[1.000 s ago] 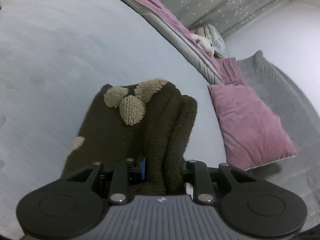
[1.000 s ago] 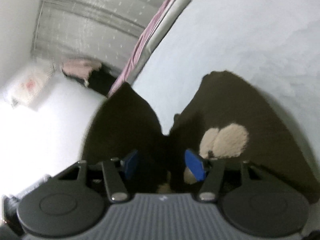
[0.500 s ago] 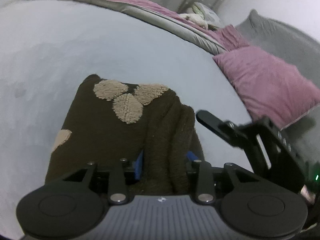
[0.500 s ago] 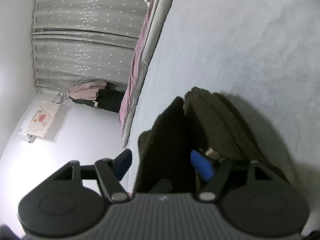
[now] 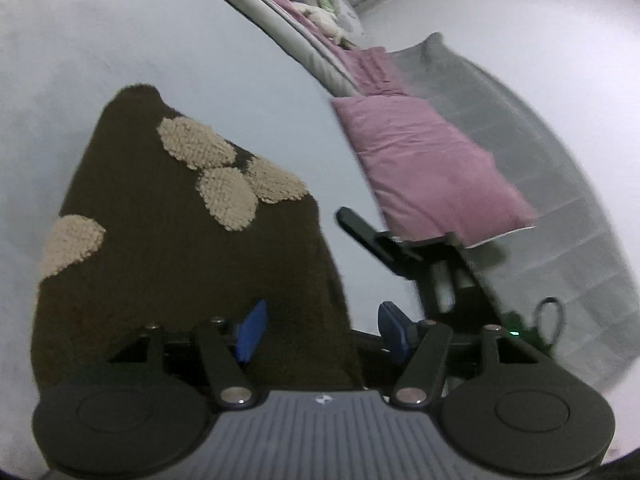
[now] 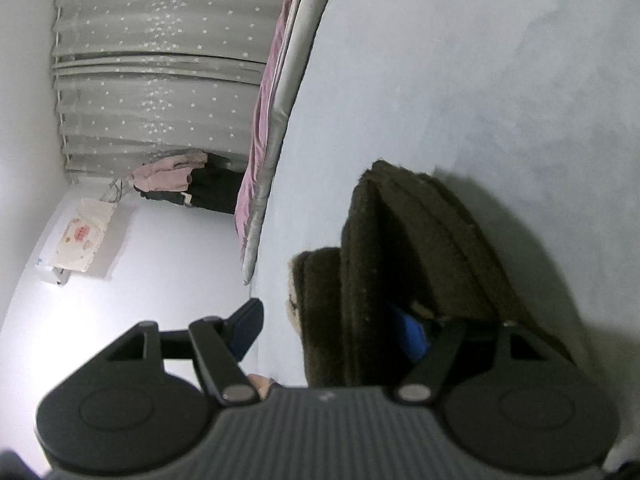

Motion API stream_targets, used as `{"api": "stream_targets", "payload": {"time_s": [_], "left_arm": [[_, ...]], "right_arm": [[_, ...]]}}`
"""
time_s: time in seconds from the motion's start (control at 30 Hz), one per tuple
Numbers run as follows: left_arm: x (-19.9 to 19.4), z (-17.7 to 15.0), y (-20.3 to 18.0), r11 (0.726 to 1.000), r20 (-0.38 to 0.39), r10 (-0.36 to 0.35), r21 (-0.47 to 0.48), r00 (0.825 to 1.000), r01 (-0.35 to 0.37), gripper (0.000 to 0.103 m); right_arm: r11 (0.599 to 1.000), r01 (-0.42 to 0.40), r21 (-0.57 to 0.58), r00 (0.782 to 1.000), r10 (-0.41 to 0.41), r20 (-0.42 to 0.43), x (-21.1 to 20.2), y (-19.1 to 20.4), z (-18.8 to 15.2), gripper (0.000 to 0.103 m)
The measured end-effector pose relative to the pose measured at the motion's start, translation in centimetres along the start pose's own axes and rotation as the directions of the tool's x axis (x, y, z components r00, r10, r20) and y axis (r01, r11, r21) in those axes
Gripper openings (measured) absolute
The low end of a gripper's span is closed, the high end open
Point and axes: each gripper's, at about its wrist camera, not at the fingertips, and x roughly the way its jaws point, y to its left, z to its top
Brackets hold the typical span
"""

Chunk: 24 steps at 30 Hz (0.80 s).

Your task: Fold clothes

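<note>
A dark brown fleece garment [image 5: 176,264] with beige fuzzy patches lies folded on the pale blue bed sheet [image 5: 160,40]. My left gripper [image 5: 320,330] is open at its near right corner; the cloth's edge lies loosely between the blue pads. The right gripper's black finger [image 5: 360,228] shows just right of the garment. In the right wrist view the garment's stacked folded edges [image 6: 400,260] stand in front of my right gripper [image 6: 332,328], which is open wide with the folds between its fingers, not pinched.
A pink pillow [image 5: 424,168] and a grey quilted cover [image 5: 560,200] lie to the right of the garment. A grey-pink bed edge [image 6: 276,120], starred curtains [image 6: 160,60] and hanging clothes [image 6: 180,180] are beyond the bed.
My left gripper was shut on a bunched fold and has opened; the garment now lies flat and folded. My right gripper stayed open and shifted along the folded edge.
</note>
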Motion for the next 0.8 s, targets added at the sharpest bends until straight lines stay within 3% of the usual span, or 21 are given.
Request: {"api": "stream_targets", "payload": {"time_s": [0.23,0.47,0.53,0.63,0.8], "left_arm": [[-2.8,-0.3,1.1,0.993,0.002,-0.117,0.005,0.993,0.117,0.06],[-6.3,0.0,3.2,0.983,0.016,-0.182,0.002,0.983,0.182,0.059],[-7.2,0.3,3.7,0.985,0.028,-0.169,0.024,0.985,0.169,0.059],[-8.2,0.8,4.5,0.99,0.06,-0.128,0.065,0.99,0.124,0.059],[-9.0,1.4,6.1,0.992,0.14,-0.033,0.129,0.99,0.015,0.052]], "right_arm": [[0.978,0.122,-0.166,0.992,-0.122,0.013,0.6,3.1,-1.4,0.067],[0.908,0.237,-0.346,0.971,-0.232,0.056,0.9,6.6,-3.3,0.067],[0.879,0.268,-0.394,0.963,-0.261,0.073,1.0,7.6,-3.8,0.065],[0.832,0.31,-0.459,0.949,-0.3,0.098,1.2,8.9,-4.6,0.054],[0.777,0.34,-0.53,0.938,-0.323,0.128,2.5,9.9,-5.7,0.028]]}}
